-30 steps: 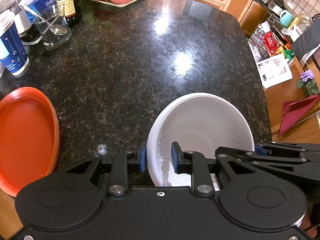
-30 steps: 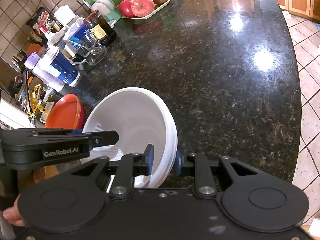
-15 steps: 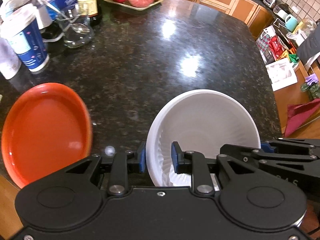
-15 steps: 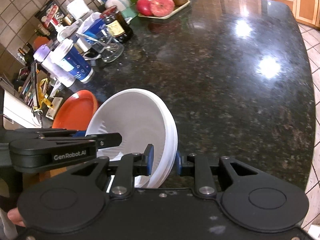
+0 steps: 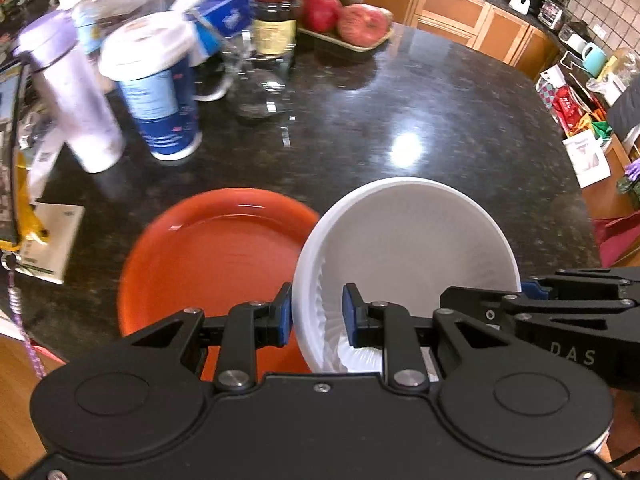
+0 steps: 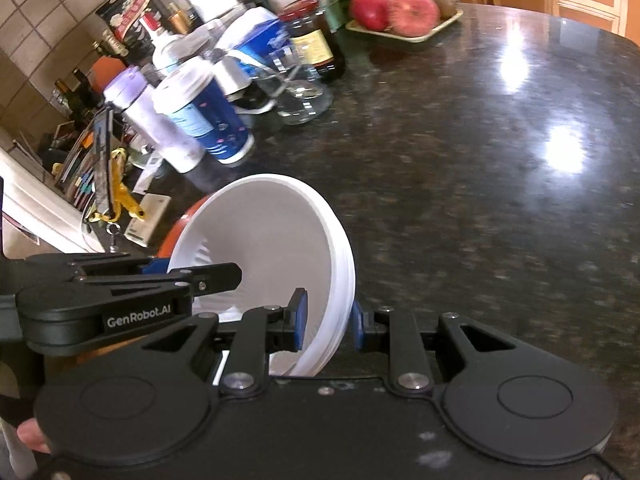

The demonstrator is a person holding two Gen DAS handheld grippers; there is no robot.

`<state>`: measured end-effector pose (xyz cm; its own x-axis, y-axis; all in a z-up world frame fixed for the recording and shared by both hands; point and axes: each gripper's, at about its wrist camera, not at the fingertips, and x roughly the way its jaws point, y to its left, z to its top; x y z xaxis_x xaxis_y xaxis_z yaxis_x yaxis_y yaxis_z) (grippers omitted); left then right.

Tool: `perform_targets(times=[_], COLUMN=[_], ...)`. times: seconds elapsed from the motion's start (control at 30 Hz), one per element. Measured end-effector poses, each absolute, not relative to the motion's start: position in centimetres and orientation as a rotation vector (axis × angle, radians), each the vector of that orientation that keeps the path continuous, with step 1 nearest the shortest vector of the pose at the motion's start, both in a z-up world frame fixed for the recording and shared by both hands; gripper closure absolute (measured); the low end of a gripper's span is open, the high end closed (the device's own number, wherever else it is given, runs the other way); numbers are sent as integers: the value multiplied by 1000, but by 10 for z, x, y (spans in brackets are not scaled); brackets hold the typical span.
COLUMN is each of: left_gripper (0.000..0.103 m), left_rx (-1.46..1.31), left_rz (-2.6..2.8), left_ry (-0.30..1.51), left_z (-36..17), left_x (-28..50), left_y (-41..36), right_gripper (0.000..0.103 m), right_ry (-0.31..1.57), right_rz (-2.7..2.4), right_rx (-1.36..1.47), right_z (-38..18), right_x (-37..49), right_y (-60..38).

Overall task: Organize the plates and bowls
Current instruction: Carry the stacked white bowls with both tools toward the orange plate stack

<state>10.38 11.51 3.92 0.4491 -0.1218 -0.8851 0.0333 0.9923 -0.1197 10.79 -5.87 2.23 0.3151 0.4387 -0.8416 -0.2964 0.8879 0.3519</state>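
A stack of white bowls [image 5: 408, 248] is held between both grippers above the dark granite counter [image 5: 400, 112]. My left gripper [image 5: 316, 314] is shut on the stack's left rim. My right gripper [image 6: 328, 320] is shut on its right rim; the stack also shows in the right wrist view [image 6: 276, 240]. An orange plate [image 5: 212, 260] lies on the counter just left of the bowls, partly under them. In the right wrist view only a sliver of the plate [image 6: 182, 226] shows behind the bowls.
A blue paper cup [image 5: 154, 92], a purple-lidded bottle [image 5: 72, 96], a glass mug [image 5: 256, 84], a dark jar [image 5: 276, 20] and a tray of apples [image 5: 348, 24] stand at the back left. A card [image 5: 52, 244] lies near the counter's left edge.
Both grippers have carried the bowl stack to the left, toward the orange plate. The plate now sits right beside and partly under the bowls. The grips are unchanged.
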Motion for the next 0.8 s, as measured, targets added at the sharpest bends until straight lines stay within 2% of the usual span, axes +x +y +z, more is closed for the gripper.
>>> perform_targets(times=[0.3,0.8], left_gripper=[71,71], left_rx=[-70,-61], left_rz=[-98,-152], left_ry=[1123,1131], left_z=[32,21], left_x=[109,125], left_y=[166,188], right_gripper=[78,75], right_ry=[1196,1195], right_rz=[472,426], right_rx=[140,159], right_z=[6,-3], right_x=[115,121], right_y=[4,20])
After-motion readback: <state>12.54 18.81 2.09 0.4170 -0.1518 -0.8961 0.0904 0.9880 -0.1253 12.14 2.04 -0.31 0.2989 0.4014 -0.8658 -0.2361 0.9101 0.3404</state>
